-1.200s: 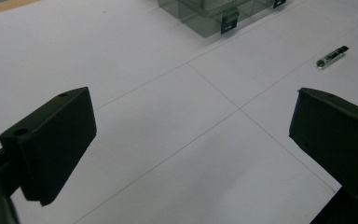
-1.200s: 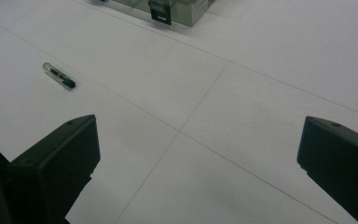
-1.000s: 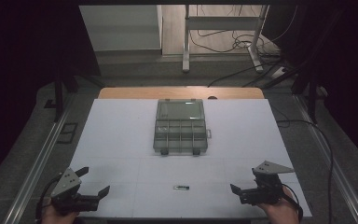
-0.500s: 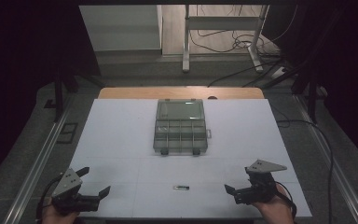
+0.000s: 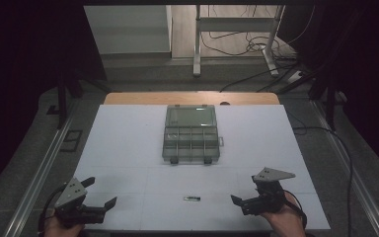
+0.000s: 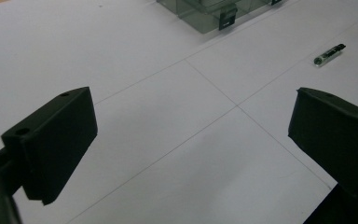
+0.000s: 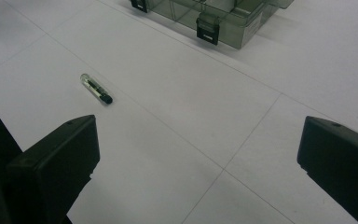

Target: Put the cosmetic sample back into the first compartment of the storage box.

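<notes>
No writing or number can be read anywhere (surfaces look plain).

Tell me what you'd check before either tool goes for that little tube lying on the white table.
1. Right tool open wide enough: ok, its jaws stand far apart.
2. Left tool open too: ok, jaws apart, nothing between them.
3. Small tube free to pick: ok, it lies alone on the white table, touching nothing.
4. Path clear: ok, bare surface between the right tool and the tube.
5. Compartment box out of the way: ok, it sits farther back.
6. Box lid open: cannot tell.
</notes>
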A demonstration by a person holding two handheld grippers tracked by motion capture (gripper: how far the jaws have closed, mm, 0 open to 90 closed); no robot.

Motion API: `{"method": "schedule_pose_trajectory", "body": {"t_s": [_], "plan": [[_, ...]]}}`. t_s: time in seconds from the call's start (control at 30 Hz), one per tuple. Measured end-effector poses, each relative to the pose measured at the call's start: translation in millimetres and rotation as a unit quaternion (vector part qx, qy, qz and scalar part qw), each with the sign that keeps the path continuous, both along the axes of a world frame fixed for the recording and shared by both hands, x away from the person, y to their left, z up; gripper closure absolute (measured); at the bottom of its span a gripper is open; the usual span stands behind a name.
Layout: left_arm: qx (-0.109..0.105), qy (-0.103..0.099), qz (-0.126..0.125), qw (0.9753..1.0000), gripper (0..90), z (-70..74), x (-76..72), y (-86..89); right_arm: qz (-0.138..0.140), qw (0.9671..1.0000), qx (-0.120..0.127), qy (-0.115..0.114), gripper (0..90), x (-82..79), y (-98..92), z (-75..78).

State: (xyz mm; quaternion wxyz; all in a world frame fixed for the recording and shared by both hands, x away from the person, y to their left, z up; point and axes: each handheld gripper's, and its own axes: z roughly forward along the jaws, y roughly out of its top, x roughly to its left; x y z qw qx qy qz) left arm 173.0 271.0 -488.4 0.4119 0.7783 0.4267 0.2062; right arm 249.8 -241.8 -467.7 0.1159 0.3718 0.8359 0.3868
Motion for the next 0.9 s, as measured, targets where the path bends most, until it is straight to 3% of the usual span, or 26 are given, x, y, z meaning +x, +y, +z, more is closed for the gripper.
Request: {"method": "schedule_pose_trajectory", "body": {"t_s": [0.23,0.4,0.9], "plan": [[-0.009,0.004,0.001,0.9999,1.8,-0.3,0.5,2.3,0.009,0.9998,0.013,0.011,0.0,4.1,6.7,0.4],[-0.01,0.003,0.002,0.9999,1.7,-0.2,0.1,2.3,0.029,0.9995,0.006,0.013,0.0,6.8,16.0,-1.3],[-0.007,0.005,-0.002,1.0,1.7,-0.4,-0.3,1.8,0.045,0.9987,-0.002,0.024,0.0,19.0,30.3,-5.8]]}}
